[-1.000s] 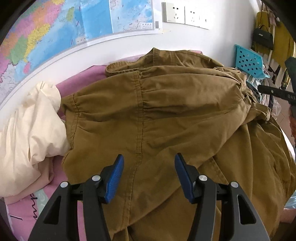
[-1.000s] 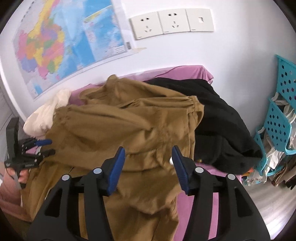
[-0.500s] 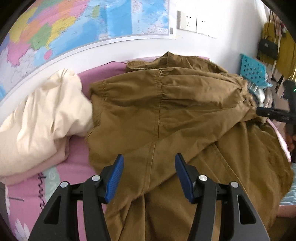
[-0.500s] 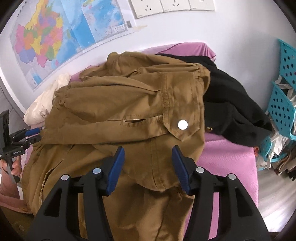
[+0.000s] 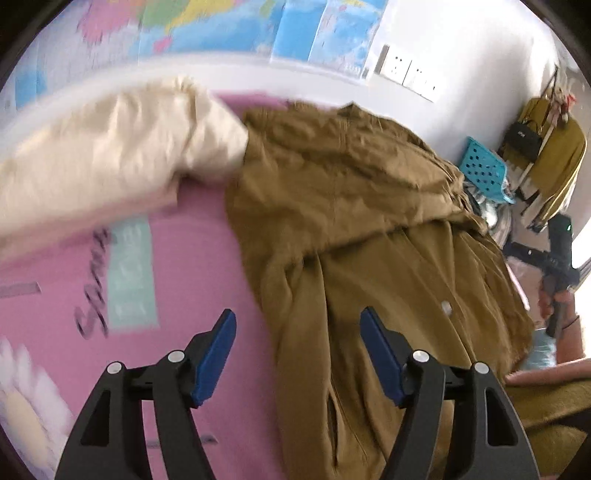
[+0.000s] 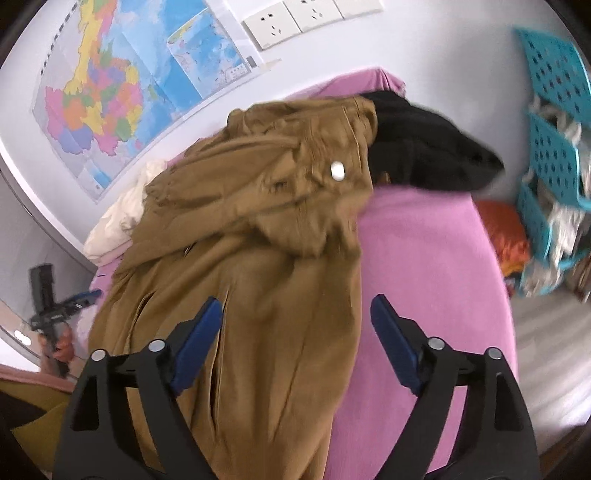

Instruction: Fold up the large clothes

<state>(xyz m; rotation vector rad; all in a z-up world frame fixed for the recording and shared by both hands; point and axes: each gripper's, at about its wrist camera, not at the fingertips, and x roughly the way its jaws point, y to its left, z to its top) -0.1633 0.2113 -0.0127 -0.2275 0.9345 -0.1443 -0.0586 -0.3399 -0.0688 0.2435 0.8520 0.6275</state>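
A large brown jacket (image 5: 369,229) lies on the pink bed sheet (image 5: 177,280), its upper part folded down over the lower part. My left gripper (image 5: 295,321) hovers above the jacket's left edge. Its jaws are opening, with nothing pinched between the blue pads (image 5: 216,354). In the right wrist view the jacket (image 6: 266,280) fills the middle, and a white snap button (image 6: 337,170) shows on a flap. My right gripper (image 6: 295,304) hangs over the jacket's right edge, its jaws also opening with nothing gripped. Each gripper shows in the other's view, the left gripper (image 6: 88,295) and the right gripper (image 5: 517,248), each held by a hand.
A cream garment (image 5: 110,155) is bunched at the bed's far left. A black garment (image 6: 424,147) lies at the far right corner. Teal baskets (image 6: 554,110) with clutter stand beside the bed. A map (image 6: 122,85) and wall sockets (image 6: 295,18) are on the wall behind.
Both grippers' jaws stand wider than before. The left gripper has swung to the jacket's left edge, over the pink sheet. The right gripper has moved to the jacket's right edge and lower.
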